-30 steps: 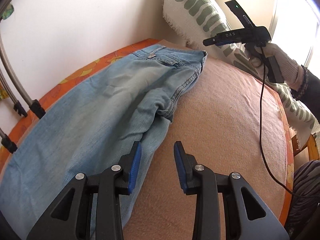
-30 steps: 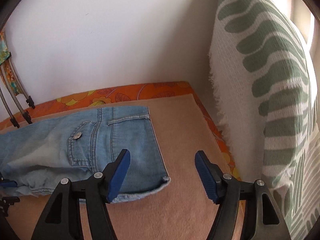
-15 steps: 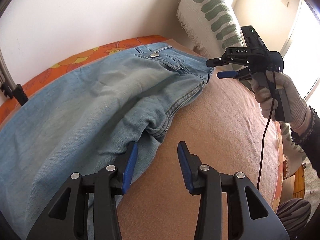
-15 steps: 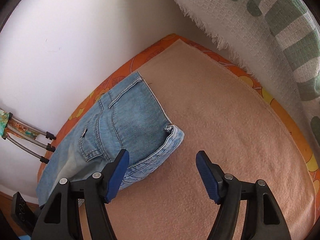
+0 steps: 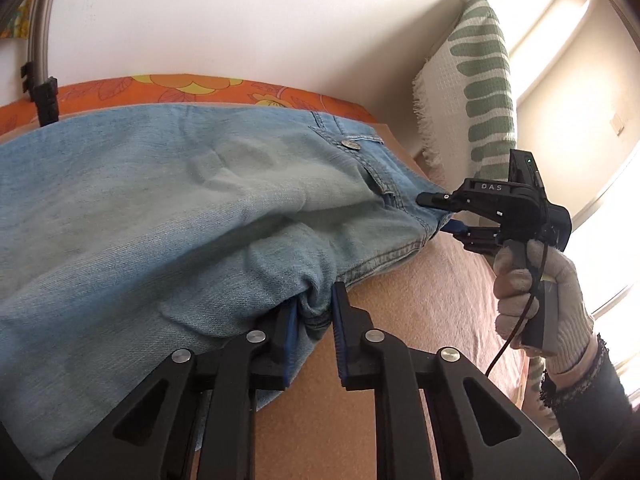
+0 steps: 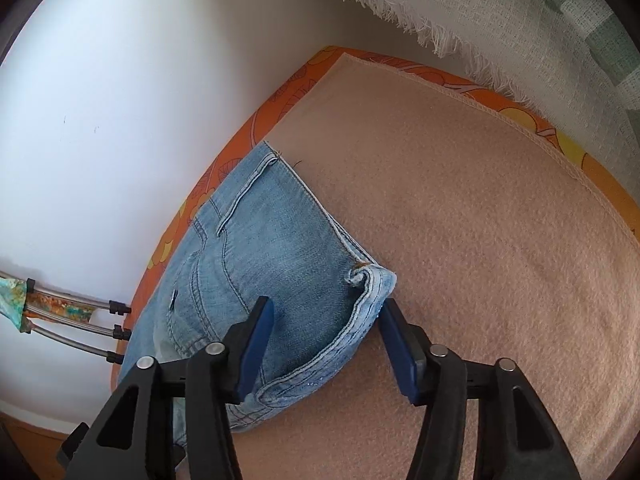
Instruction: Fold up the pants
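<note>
White wall backs a pink blanket where light-blue jeans lie along its far edge. From the left wrist view, the left gripper pinches a bunched fold of denim. From the right wrist view, the right gripper straddles the jeans' waistband corner (fingers spread, not clamped) beside a fringed pillow.

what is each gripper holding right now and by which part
Left gripper pinches a bunched fold at the jeans' near edge. Right gripper is open, straddling the waistband corner, not holding.

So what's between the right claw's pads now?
The jeans' waistband corner sits between the right claw's open pads, seen in the right wrist view.
</note>
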Tool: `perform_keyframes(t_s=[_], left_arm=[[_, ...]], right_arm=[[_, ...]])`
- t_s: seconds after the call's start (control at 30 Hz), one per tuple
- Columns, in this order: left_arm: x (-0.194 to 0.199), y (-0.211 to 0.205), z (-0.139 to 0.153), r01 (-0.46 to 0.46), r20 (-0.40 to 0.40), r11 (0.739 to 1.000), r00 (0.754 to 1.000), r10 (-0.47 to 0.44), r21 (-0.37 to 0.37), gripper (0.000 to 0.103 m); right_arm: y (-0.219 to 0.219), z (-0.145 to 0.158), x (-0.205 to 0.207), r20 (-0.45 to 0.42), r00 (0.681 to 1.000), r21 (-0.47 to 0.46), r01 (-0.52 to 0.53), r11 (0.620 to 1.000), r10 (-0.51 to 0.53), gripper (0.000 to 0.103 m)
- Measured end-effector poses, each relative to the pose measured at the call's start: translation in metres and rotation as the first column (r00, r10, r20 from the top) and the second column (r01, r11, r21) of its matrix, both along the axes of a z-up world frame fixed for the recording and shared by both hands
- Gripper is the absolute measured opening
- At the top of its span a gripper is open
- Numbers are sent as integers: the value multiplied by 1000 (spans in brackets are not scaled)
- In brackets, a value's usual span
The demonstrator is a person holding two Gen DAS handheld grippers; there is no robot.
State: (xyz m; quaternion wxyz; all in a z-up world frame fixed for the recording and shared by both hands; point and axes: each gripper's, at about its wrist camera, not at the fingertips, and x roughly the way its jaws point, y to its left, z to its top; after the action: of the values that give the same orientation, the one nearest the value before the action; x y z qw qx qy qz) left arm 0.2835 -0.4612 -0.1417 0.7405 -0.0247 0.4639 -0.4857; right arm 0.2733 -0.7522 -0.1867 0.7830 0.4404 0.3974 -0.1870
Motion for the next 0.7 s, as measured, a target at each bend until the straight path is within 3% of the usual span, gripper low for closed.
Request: perform_keyframes(t_s=[0.03,0.13,0.2,0.3,0.43,0.57,0.7], left_arm=[[-7,1,5,13,34,1000,999,-13,-1,11],[-42,-2,20,135,194,990,971,-139,33,10],[-62,-4,18,206,237,976,947,-218,74,8],[-70,-6,8,243,211,964,942,-261,110,8],[-71,-5,1,265,149,959,949,-278,101,8],[-76,-1,6,297,148,950,940,-308,97,8],[-83,2,14,336,160,934,922,-352,121,10]], right_arm=[[0,0,1,10,1000,9,-8,1000,8,25],[4,16,1,35,998,-47,-41,998,42,10],[5,32,-3,57,997,-126,-50,991,57,6],[0,38,-8,68,996,-159,-38,987,49,5],[-1,23,-7,6,999,-182,-47,982,49,5],[-5,14,-7,-8,999,-191,-37,981,36,5],[0,17,-1,-41,998,-262,-55,963,46,5]])
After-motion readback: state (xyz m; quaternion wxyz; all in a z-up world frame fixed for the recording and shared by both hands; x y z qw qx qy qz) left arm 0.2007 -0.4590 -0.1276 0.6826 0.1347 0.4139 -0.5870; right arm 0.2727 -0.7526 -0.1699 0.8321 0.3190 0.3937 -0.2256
